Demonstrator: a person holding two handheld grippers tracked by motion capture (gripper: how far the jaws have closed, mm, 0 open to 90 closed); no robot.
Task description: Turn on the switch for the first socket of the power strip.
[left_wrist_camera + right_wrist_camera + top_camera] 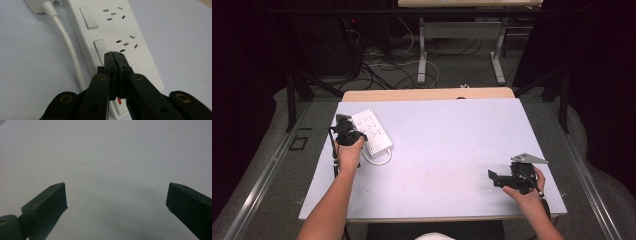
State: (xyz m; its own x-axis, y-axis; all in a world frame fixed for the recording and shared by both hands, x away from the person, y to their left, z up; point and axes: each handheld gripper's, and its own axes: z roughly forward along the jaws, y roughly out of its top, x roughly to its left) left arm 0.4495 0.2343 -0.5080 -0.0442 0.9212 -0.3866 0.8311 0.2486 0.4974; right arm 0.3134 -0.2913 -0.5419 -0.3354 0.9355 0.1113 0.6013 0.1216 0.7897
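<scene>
Left claw (115, 53), jaws pressed together and empty, poised over a power strip (120, 30) rocker switch (99, 48); press squarely downward. Right claw (116, 202) rests wide apart.

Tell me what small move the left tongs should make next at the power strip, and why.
Probably ease the left tongs down onto the rocker switch of the power strip: the jaws are shut, their tips sitting at that switch's edge, while the right tongs rest open, far off.
</scene>
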